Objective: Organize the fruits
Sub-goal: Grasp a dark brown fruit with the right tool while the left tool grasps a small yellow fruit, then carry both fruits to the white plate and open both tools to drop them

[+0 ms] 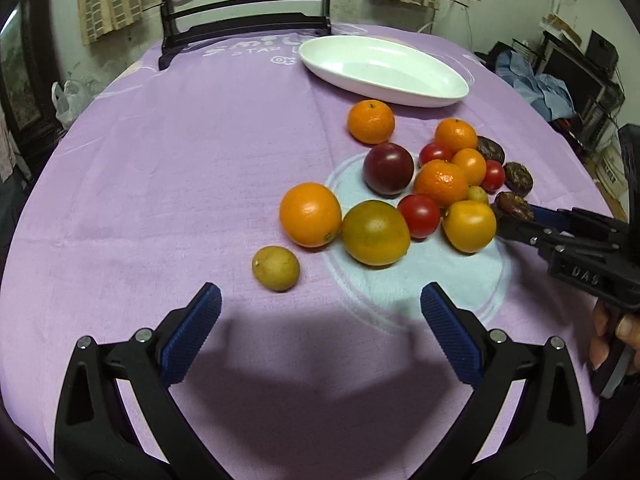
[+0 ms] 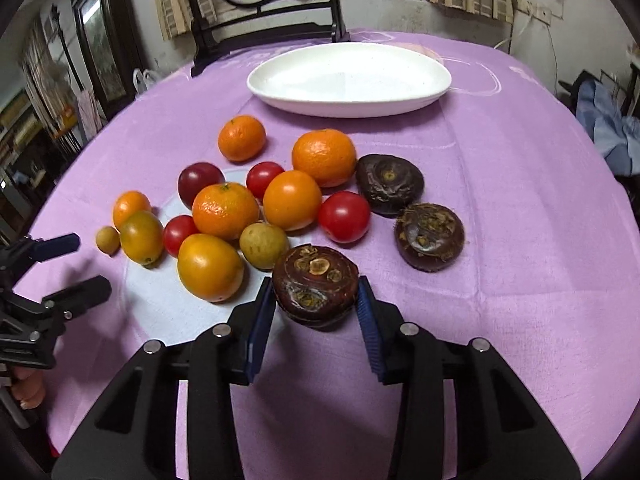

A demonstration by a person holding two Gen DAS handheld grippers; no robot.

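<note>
Right gripper point(image 2: 316, 304) jaws clamped on a dark brown water chestnut point(image 2: 315, 285) at the near edge of the fruit pile, mid-table. Left gripper point(image 1: 320, 312) jaws wide, holding nothing, hovering over the purple tablecloth point(image 1: 160, 160) just beside a small yellow-green fruit point(image 1: 276, 268). Two more water chestnuts point(image 2: 429, 236) lie near the pile. White oval dish point(image 2: 348, 80) sits toward the far edge.

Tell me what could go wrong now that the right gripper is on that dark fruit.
1. The right gripper pinches the dark fruit only at its edges; it may slip on lifting.
2. The yellow fruit and orange one sit close beside it; a swing could set them rolling.
3. The plate lies beyond the pile, so the carry crosses other fruit.
</note>
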